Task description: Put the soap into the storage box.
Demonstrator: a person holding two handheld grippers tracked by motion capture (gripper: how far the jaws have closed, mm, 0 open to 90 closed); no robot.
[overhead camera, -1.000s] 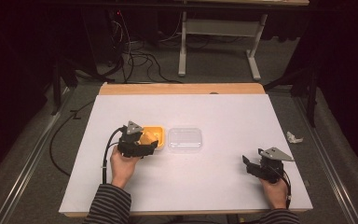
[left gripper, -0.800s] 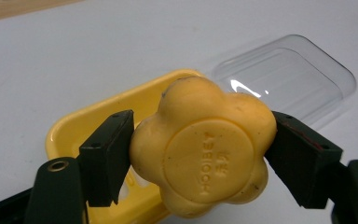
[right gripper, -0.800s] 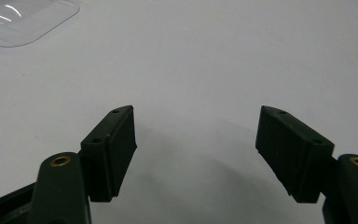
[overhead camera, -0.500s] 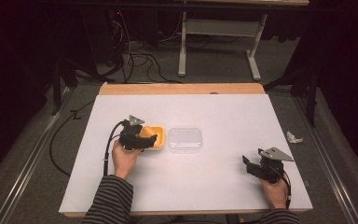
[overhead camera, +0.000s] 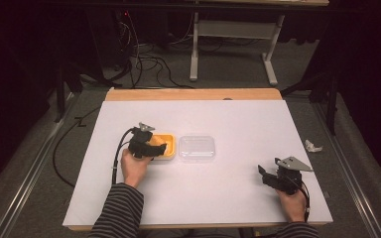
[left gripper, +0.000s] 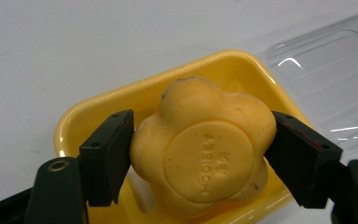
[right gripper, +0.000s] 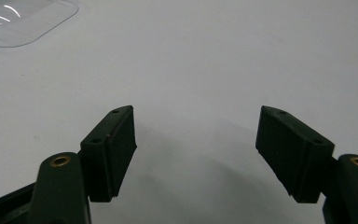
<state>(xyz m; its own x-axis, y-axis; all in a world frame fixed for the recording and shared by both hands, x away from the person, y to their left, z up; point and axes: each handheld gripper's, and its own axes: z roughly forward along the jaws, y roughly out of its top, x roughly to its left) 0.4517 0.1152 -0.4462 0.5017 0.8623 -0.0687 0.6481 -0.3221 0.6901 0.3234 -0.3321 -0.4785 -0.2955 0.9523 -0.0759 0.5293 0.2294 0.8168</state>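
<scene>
Each claw (left [overhead camera: 155, 148], right [overhead camera: 263, 174]) is black, with ribbed rectangular pads, brass-coloured pivot screws behind them, a grey triangular top plate and a trailing black cable; sleeves are dark-striped.

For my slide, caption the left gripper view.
Left gripper shut on a flower-shaped yellow soap over its yellow dish, clear lid beside.
</scene>
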